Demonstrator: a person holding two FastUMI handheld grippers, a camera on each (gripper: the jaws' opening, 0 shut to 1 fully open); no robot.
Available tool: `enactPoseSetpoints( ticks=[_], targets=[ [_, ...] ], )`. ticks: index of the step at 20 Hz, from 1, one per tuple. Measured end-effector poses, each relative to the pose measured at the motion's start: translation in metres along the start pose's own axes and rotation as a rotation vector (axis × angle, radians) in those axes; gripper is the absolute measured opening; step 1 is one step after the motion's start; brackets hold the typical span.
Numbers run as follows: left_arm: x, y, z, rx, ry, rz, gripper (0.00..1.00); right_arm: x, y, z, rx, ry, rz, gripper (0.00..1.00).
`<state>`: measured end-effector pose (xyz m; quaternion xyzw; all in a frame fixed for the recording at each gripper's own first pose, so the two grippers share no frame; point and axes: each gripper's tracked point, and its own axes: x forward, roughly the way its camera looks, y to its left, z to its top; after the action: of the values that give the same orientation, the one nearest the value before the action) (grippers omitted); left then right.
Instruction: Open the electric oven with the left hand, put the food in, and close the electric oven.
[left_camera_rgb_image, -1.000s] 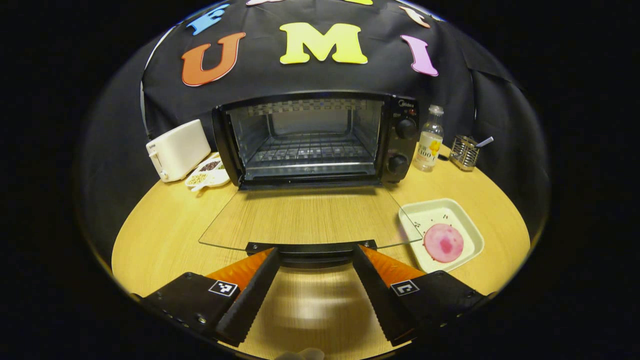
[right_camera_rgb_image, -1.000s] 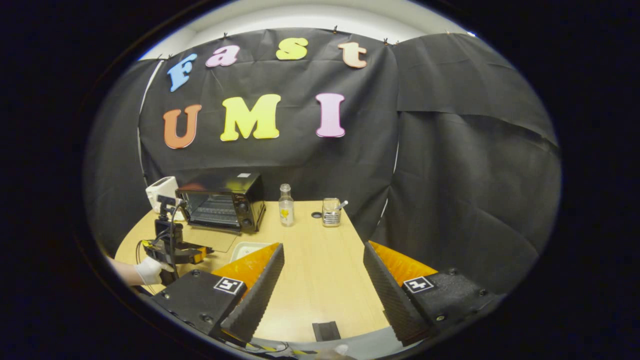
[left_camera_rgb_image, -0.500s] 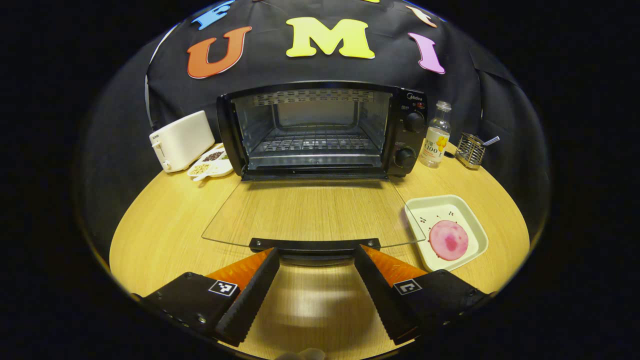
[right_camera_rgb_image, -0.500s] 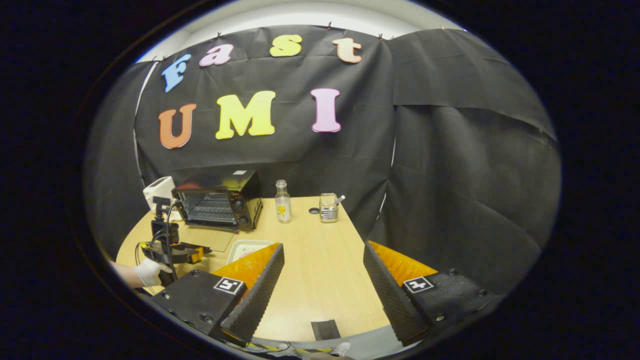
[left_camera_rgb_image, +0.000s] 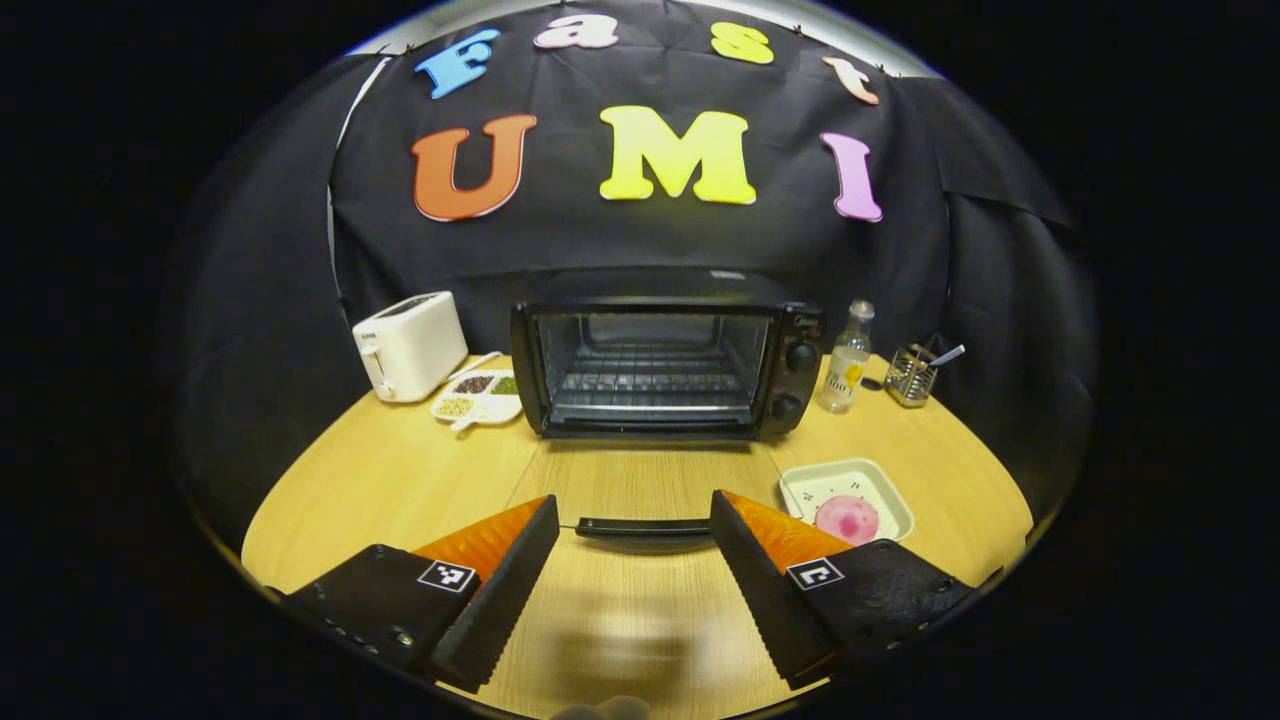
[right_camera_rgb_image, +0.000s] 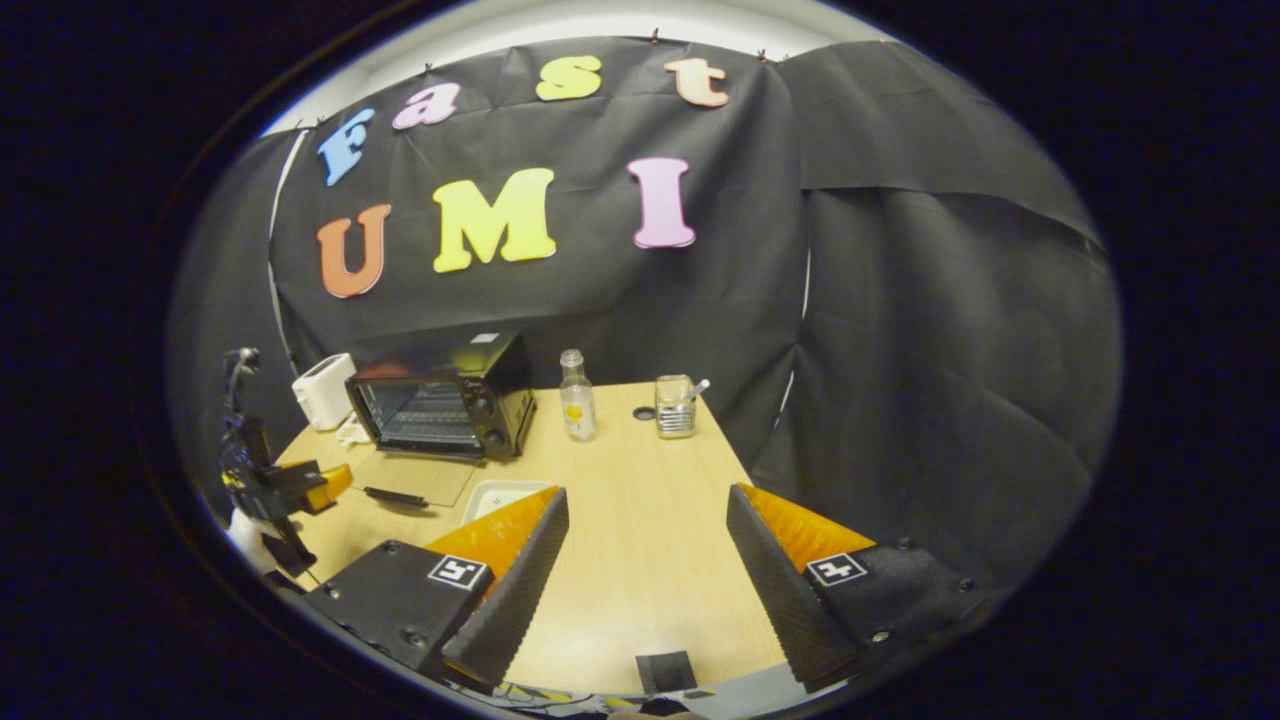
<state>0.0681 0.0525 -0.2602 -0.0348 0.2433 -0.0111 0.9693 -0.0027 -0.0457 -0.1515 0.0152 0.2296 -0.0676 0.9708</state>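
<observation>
On the round table (left_camera_rgb_image: 400, 480), left to right in your left gripper view: a white toaster (left_camera_rgb_image: 410, 345) at the back left; just beside it a divided dish (left_camera_rgb_image: 478, 397) of seeds; the oven (left_camera_rgb_image: 665, 368) at the back centre, cavity exposed with its wire rack showing, its glass door (left_camera_rgb_image: 650, 490) folded down flat toward you and the door handle (left_camera_rgb_image: 645, 528) lying at the near edge; a clear bottle (left_camera_rgb_image: 846, 372) just right of the oven's knobs; a wire holder (left_camera_rgb_image: 910, 375) with a utensil in it farther right. Nearer you and right of the door sits a white tray (left_camera_rgb_image: 890, 500) with the pink food (left_camera_rgb_image: 847, 519) in it. Your left gripper (left_camera_rgb_image: 632, 545) is spread wide, its tips flanking the handle from behind and apart from it, clasping nothing. In your right gripper view the left gripper (right_camera_rgb_image: 300, 487) shows at the far left, raised off the table; the oven (right_camera_rgb_image: 440, 395) stands left of centre, the bottle (right_camera_rgb_image: 575, 408) and holder (right_camera_rgb_image: 676, 406) to its right. Your right gripper (right_camera_rgb_image: 645, 560) hangs over bare table, fingers parted wide, empty, with the tray's rim (right_camera_rgb_image: 490, 492) peeking past its left finger
</observation>
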Motion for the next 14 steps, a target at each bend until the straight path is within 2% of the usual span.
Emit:
enactPoseSetpoints(
  ticks=[1,2,5,10,12,13,14],
  targets=[
    [-0.013,0.003,0.013,0.006,-0.034,0.006,0.97,0.010,0.005,-0.002,-0.012,0.013,0.015,1.00],
    [-0.026,0.007,0.027,0.012,-0.066,0.015,0.97,0.021,0.010,-0.005,-0.022,0.025,0.033,0.96],
    [-0.065,0.015,0.062,0.004,-0.141,0.041,0.97,0.054,0.029,-0.018,-0.045,0.076,0.100,0.96],
    [-0.118,0.038,0.109,0.007,-0.213,0.139,0.96,0.120,0.063,-0.053,-0.033,0.213,0.208,0.99],
    [-0.138,0.044,0.118,0.003,-0.222,0.185,1.00,0.145,0.075,-0.071,-0.009,0.286,0.250,0.88],
    [-0.148,0.047,0.121,0.001,-0.223,0.207,0.96,0.156,0.082,-0.081,0.011,0.327,0.271,0.85],
    [-0.156,0.048,0.125,0.003,-0.226,0.227,1.00,0.168,0.089,-0.089,0.035,0.368,0.292,0.82]
  ],
)
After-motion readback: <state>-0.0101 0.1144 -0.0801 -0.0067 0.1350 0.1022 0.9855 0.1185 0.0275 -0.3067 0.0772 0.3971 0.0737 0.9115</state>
